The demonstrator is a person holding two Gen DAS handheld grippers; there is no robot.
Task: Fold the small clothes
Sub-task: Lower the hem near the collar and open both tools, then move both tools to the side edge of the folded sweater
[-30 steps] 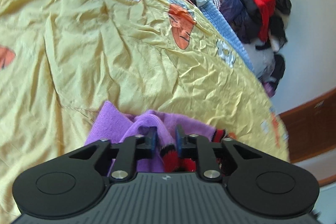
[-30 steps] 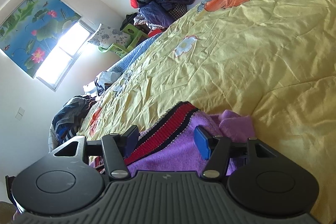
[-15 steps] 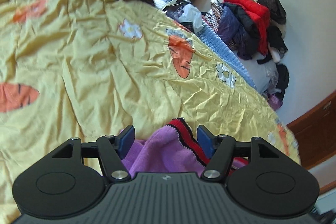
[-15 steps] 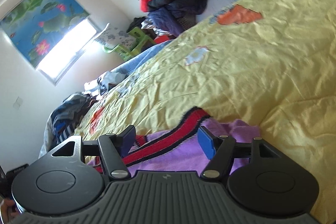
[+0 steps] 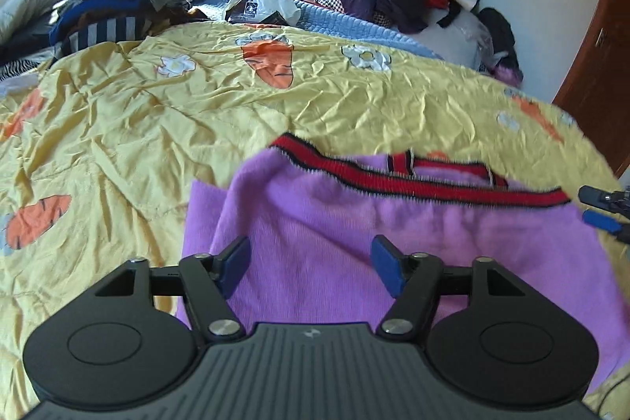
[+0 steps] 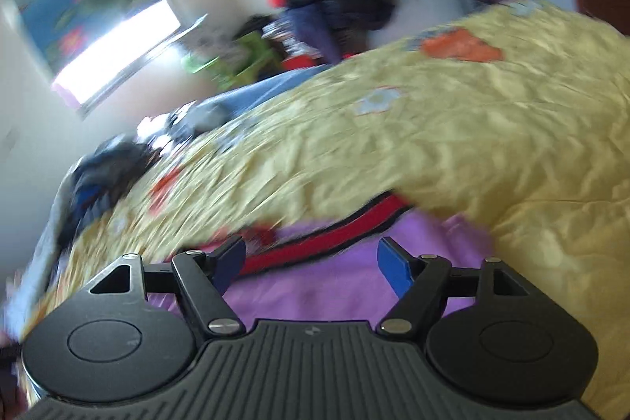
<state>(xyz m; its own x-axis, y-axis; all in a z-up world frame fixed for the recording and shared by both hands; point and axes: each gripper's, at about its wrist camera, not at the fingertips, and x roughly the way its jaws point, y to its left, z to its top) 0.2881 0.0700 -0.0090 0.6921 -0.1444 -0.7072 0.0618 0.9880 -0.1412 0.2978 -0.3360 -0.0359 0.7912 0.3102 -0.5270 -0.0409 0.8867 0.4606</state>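
My left tool (image 5: 311, 264) opening, nothing pinched; right tool (image 6: 311, 264) likewise (view blurred). Purple sweater (image 5: 354, 243) lies under both, red trim (image 5: 413, 184) at 12 o'clock. Next: smooth flat, regrip corners evenly. Yellow quilt (image 5: 157, 113) beyond on bed.

Your sweater (image 5: 354, 223) is a small purple knit with a red band edged in black along its far side. It lies spread flat on the yellow quilt (image 5: 157, 128), near the edge closest to you, one corner folded over at the left.
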